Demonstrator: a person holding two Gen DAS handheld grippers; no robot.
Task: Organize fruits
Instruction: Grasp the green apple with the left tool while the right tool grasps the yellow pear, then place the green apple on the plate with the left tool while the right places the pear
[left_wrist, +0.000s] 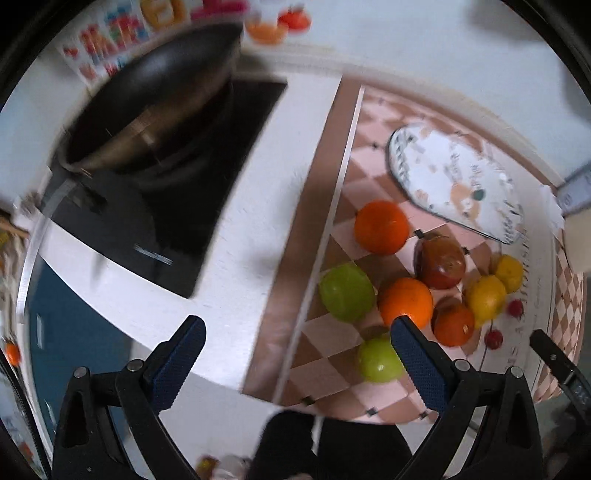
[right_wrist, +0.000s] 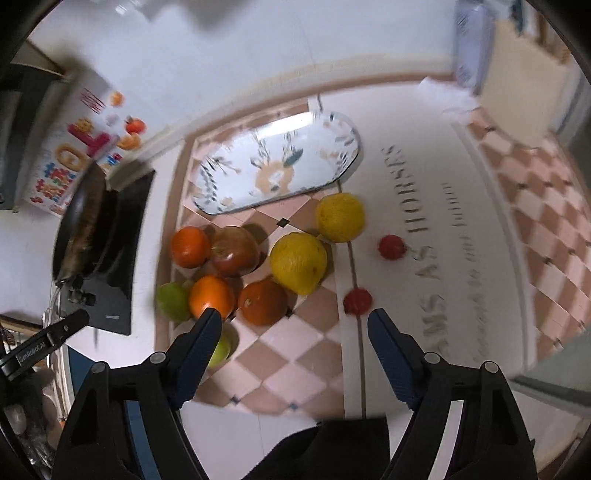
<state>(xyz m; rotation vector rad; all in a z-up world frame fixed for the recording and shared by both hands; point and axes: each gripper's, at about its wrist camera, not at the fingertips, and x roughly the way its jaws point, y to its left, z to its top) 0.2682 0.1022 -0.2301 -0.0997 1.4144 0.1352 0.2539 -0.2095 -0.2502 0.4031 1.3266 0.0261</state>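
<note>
Loose fruit lies on a pink checked mat: an orange, a dark red apple, a second orange, a third orange, two green apples, two lemons and two small red fruits. An oval floral plate lies bare behind them. My left gripper hangs open over the mat's edge. My right gripper hangs open above the mat, nothing between its fingers.
A dark wok sits on a black hob left of the mat on the white counter. Colourful stickers cover the wall behind. A beige box stands at the back right.
</note>
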